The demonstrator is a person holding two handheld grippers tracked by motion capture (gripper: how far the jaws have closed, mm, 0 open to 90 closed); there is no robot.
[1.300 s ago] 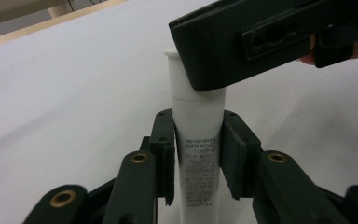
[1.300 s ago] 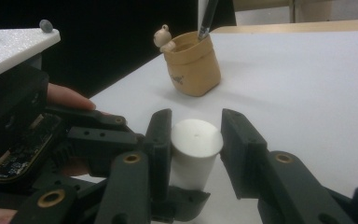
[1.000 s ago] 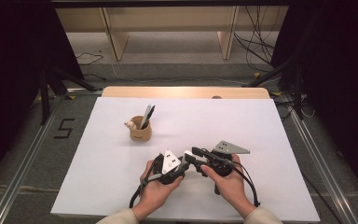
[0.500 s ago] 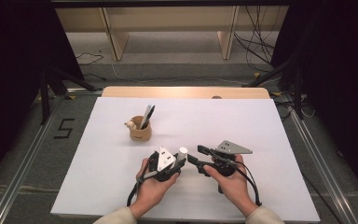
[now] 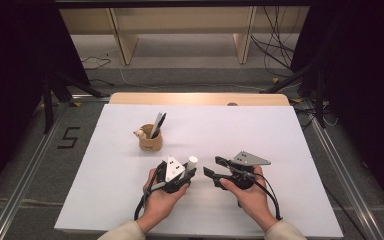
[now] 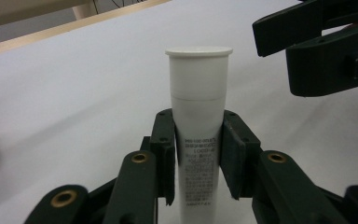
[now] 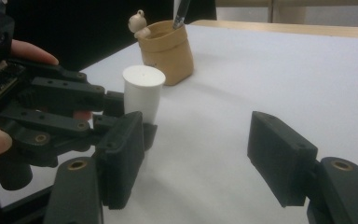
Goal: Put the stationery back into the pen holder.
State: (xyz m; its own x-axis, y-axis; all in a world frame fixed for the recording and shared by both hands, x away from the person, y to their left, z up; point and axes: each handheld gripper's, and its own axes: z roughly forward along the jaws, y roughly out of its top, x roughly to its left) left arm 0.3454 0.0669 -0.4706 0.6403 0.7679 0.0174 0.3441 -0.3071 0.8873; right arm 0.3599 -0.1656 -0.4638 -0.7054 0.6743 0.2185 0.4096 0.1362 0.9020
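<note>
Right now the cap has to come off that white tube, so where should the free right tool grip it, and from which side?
Grip the cap, the top section above the seam. It stands clear above the left tool, which clamps the tube upright lower down. Come in level from the right tool's side, open jaws straddling the cap just under its flared rim.

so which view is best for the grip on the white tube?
The left gripper view: the white tube stands upright with both pads pressing its printed body, cap on top. The right gripper view shows its cap end beyond the left gripper's jaws. The high view shows a small white stub at the left gripper.
</note>
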